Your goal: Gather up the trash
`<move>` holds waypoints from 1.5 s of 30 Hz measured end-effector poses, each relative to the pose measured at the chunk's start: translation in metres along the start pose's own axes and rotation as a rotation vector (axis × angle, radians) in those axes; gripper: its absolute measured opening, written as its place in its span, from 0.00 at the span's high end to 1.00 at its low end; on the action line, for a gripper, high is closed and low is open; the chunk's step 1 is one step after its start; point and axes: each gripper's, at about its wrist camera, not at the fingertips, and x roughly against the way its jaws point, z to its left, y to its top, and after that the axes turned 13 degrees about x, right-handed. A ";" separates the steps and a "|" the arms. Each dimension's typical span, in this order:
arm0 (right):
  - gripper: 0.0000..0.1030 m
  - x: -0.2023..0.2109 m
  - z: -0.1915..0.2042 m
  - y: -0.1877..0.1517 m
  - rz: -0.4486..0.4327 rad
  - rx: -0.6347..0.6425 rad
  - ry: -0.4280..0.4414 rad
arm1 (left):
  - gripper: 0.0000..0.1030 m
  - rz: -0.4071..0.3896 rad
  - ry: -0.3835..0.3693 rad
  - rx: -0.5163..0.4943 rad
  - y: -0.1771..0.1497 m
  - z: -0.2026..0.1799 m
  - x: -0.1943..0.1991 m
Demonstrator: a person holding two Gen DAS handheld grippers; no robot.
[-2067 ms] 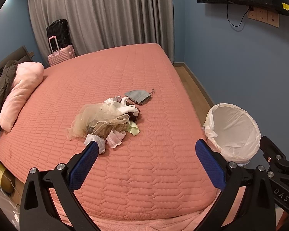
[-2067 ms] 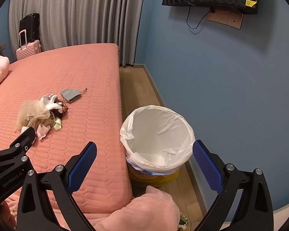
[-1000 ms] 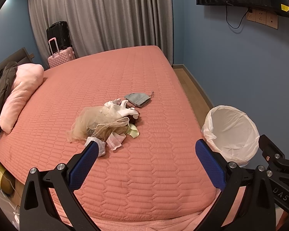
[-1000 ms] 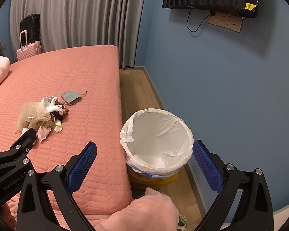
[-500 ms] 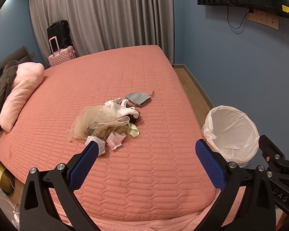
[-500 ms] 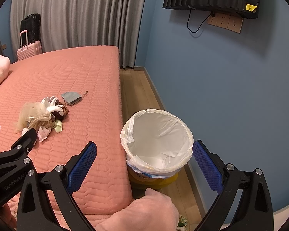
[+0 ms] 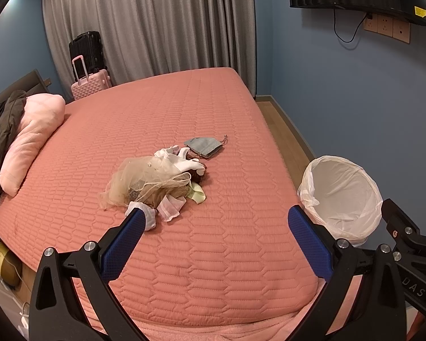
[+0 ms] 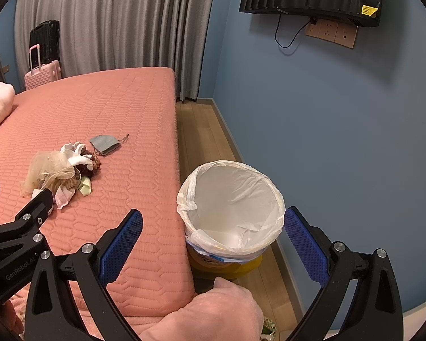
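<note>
Pink bed (image 7: 184, 255): trash pile (image 7: 153, 182); bin (image 8: 230, 199) beside.

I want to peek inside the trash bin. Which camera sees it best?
The right wrist view: the bin sits centred, its white liner open and its yellow base showing. The left wrist view shows it at the right edge, partly behind a gripper finger.

Right gripper (image 8: 213, 233): blue-padded fingers (image 8: 120, 245) spread wide, nothing between them, above the bed (image 8: 105, 113) edge and bin (image 8: 233, 241). Bin on the floor, just beside the bed, lined with a white bag. Trash pile (image 8: 61, 172) on the bed; grey pouch (image 8: 105, 143) just beside it. Left gripper (image 8: 17, 227) at lower left.
</note>
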 end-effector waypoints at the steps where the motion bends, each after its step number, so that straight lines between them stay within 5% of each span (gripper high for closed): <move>1: 0.06 0.000 0.000 0.000 0.000 0.000 0.000 | 0.07 0.000 -0.001 0.001 0.000 0.000 0.000; 45: 0.06 0.010 0.020 0.011 -0.044 0.015 -0.012 | 0.07 0.000 -0.022 0.065 0.009 0.028 -0.004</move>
